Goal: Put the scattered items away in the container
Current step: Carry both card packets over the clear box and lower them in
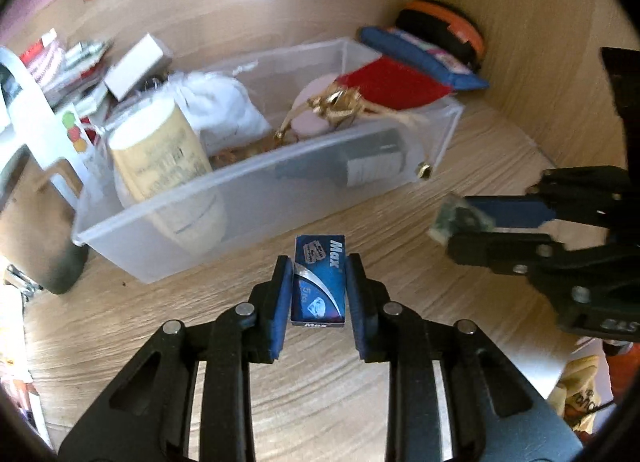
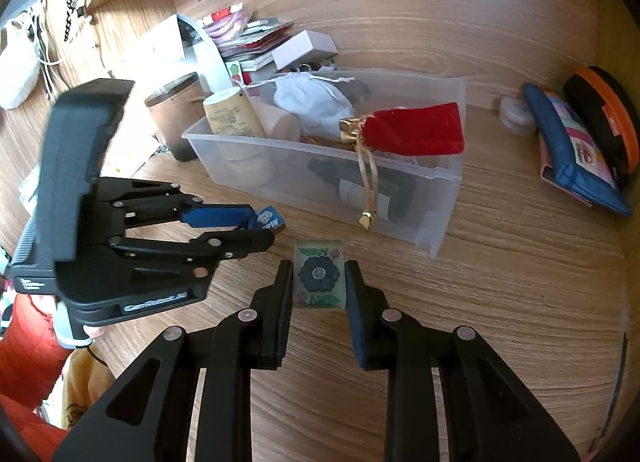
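left gripper (image 1: 318, 286) grips blue box (image 1: 319, 282) | right gripper (image 2: 318, 282) grips green tile (image 2: 319, 280) | bin (image 1: 256, 197) straight ahead of both, left nearer

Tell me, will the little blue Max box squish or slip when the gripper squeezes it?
The blue Max box looks like thin card, so it probably dents under a hard squeeze. It is small, likely light. The left gripper clamps its flat sides, so slipping seems unlikely.
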Demonstrator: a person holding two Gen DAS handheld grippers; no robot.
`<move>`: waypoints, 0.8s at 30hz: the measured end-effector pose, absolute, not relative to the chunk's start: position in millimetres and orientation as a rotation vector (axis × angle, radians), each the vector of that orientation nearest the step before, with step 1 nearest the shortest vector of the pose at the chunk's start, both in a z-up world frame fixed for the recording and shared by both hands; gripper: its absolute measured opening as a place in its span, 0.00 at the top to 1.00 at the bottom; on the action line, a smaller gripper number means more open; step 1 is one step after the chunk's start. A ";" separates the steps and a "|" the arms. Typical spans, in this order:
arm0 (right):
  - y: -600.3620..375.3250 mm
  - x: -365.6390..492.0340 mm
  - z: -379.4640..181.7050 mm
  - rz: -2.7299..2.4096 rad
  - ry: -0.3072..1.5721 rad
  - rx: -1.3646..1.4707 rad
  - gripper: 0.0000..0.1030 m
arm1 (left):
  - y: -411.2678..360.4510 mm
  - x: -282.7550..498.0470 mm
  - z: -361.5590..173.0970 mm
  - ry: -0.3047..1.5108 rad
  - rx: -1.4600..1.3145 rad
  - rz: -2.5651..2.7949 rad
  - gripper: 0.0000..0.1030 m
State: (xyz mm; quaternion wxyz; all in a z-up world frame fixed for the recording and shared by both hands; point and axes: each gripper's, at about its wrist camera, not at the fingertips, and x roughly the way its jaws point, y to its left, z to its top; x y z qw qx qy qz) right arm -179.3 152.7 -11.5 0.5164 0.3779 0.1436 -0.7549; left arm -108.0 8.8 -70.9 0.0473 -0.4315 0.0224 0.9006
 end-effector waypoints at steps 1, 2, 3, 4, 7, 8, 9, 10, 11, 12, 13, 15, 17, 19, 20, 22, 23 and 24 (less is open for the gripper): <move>152.3 -179.0 -9.9 -1.812 0.345 0.906 0.78 | 9.2 -105.2 -66.1 0.071 -1.301 2.755 0.75; 151.9 -178.1 -7.8 -1.814 0.348 0.899 0.78 | 9.4 -102.9 -61.3 0.072 -1.286 2.761 0.75; 151.4 -176.8 -5.5 -1.815 0.349 0.891 0.78 | 8.8 -100.2 -56.7 0.071 -1.270 2.770 0.75; 151.3 -175.8 -3.5 -1.816 0.349 0.885 0.78 | 7.1 -97.8 -50.6 0.063 -1.249 2.783 0.75; 151.1 -172.0 5.8 -1.813 0.344 0.860 0.78 | 0.3 -94.9 -36.5 0.014 -1.202 2.803 0.75; 151.2 -171.1 8.6 -1.816 0.345 0.853 0.78 | -2.7 -95.2 -31.3 -0.001 -1.187 2.812 0.75; 150.8 -169.9 13.2 -1.820 0.347 0.839 0.78 | -4.2 -95.7 -27.0 -0.009 -1.172 2.819 0.75; 150.5 -169.3 15.9 -1.820 0.348 0.831 0.78 | -8.3 -95.2 -20.8 -0.019 -1.155 2.835 0.75; 150.0 -169.1 18.9 -1.822 0.349 0.823 0.78 | -12.0 -94.0 -16.8 -0.027 -1.145 2.847 0.75; 148.7 -169.2 22.9 -1.826 0.349 0.814 0.78 | -16.7 -93.4 -12.6 -0.043 -1.135 2.854 0.75; 148.1 -169.4 25.9 -1.826 0.350 0.807 0.78 | -22.3 -92.9 -8.7 -0.062 -1.131 2.850 0.75; 146.9 -170.2 30.3 -1.833 0.349 0.794 0.78 | -29.7 -92.9 -3.4 -0.059 -1.136 2.870 0.74; 144.9 -171.4 34.3 -1.840 0.340 0.781 0.78 | -37.6 -90.6 1.6 -0.026 -1.145 2.909 0.75; 142.3 -173.7 36.2 -1.837 0.325 0.779 0.78 | -49.5 -87.7 5.3 -0.030 -1.157 2.926 0.75; 140.5 -174.7 36.4 -1.837 0.322 0.779 0.78 | -54.8 -87.9 6.5 -0.031 -1.164 2.937 0.75; 135.5 -178.3 36.3 -1.837 0.319 0.782 0.78 | -66.4 -88.1 9.5 -0.062 -1.167 2.936 0.74; 133.4 -179.7 36.4 -1.838 0.316 0.782 0.78 | -70.5 -88.6 11.2 -0.069 -1.168 2.940 0.74; 130.1 -181.9 36.1 -1.839 0.314 0.782 0.78 | -74.2 -89.7 12.9 -0.065 -1.170 2.954 0.74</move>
